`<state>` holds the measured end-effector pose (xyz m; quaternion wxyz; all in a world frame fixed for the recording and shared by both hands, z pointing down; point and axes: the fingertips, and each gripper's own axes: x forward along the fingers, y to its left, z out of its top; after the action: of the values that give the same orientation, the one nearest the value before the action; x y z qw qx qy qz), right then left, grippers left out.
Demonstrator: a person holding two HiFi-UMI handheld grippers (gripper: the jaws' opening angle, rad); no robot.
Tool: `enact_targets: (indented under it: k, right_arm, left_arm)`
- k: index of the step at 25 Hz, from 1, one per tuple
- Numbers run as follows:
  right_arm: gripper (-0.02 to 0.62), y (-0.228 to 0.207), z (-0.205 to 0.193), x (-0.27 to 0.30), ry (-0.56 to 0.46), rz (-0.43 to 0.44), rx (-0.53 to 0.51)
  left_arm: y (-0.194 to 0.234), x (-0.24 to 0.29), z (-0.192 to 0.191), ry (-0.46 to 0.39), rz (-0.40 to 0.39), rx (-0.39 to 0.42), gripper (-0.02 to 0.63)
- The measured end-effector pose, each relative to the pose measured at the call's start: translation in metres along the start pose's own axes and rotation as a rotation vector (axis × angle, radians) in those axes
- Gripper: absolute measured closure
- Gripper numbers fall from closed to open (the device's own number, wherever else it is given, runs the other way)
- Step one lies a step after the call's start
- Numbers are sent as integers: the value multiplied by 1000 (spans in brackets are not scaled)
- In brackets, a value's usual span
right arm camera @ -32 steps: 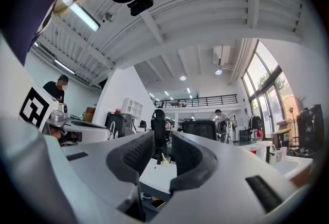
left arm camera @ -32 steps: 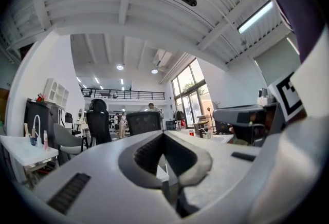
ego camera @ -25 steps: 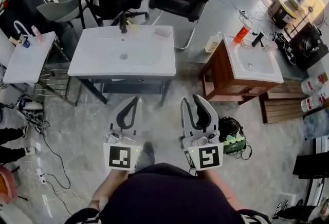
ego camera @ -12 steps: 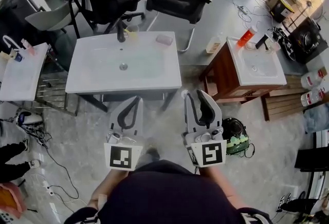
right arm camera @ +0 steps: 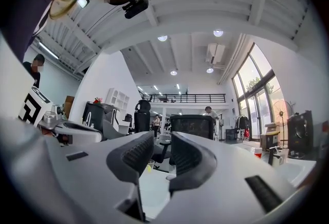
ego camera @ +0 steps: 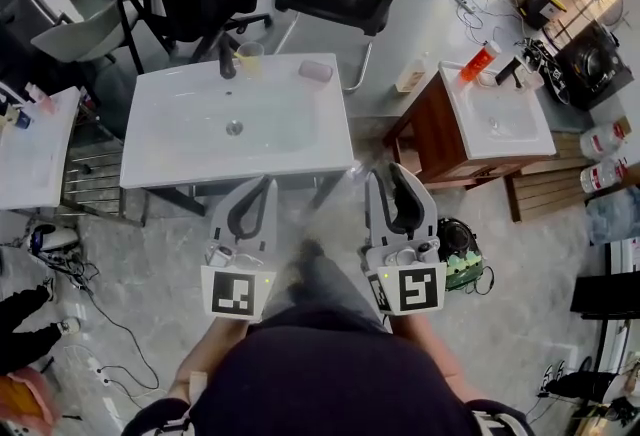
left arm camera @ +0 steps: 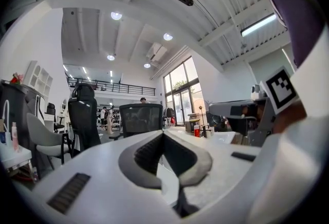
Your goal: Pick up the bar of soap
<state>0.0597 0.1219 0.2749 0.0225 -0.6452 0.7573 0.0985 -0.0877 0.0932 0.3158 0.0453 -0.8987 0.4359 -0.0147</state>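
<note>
Surface: white basin (ego camera: 180,149) is looming closer than a second ago.
Bar of soap (ego camera: 315,70): lying on its far-right rim.
Left gripper (ego camera: 266,186): clenched, empty.
Right gripper (ego camera: 387,176): part-open, empty.
Meaning: person is approaching; soap unheld.

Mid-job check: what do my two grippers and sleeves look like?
The left gripper and right gripper are light grey plastic, with curved jaws lined by dark ribbed pads. Each carries a white cube with black square markers. The person wears a dark top.
</note>
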Motion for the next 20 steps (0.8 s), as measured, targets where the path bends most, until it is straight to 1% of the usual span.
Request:
enact_targets:
  k: [7, 10, 16, 20]
  right_arm:
    - [494, -4, -1, 30, -32, 16, 0]
    - [494, -8, -9, 48, -36, 35, -4]
    - [494, -30, -33, 101, -26, 51, 7]
    - [494, -41, -43, 145, -24, 76, -1]
  left_arm:
    - [17, 24, 5, -26, 18, 7, 606]
    - [25, 39, 4, -34, 34, 11, 606]
    - [48, 90, -1, -24, 48, 25, 606]
    - [66, 131, 0, -38, 54, 29, 606]
